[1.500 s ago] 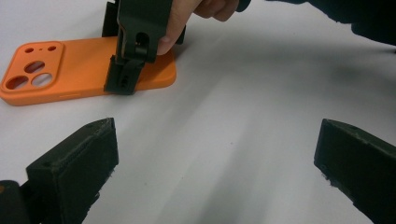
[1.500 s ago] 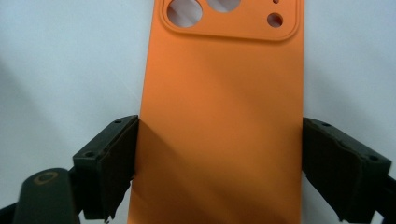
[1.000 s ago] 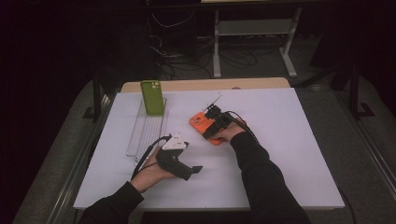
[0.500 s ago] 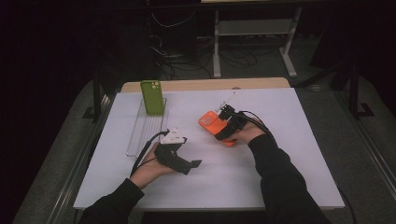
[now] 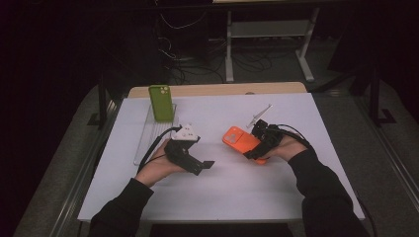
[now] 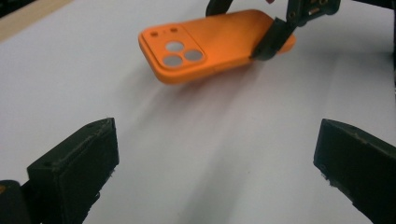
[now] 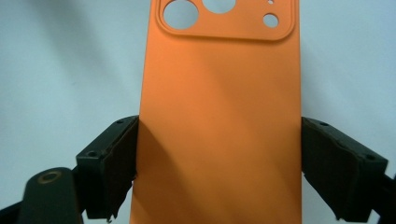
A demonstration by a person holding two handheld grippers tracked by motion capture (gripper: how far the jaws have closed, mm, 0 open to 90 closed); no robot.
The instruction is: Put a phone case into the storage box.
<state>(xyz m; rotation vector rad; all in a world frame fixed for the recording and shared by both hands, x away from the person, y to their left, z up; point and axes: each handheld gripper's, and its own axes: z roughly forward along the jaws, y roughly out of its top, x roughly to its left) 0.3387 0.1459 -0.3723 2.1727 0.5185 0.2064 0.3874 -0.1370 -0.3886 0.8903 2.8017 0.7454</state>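
Bare table [image 5: 276, 192] lies open between both grippers; green phone [image 5: 161, 102] and clear stand [image 5: 148, 136] block the far left.

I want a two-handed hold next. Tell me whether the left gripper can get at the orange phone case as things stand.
Probably yes. The left gripper has open, empty jaws facing the orange phone case, with bare white table between. The right gripper clamps one end; the camera end is free.

Dark lab (cables [image 5: 183, 54], metal rack [image 5: 269, 34] behind table [image 5: 296, 113])

Between the right gripper's [image 5: 251, 146] jaws — phone case [image 5: 240, 140], above the table [image 5: 296, 197]; left gripper [image 5: 205, 165] to its left — apart.
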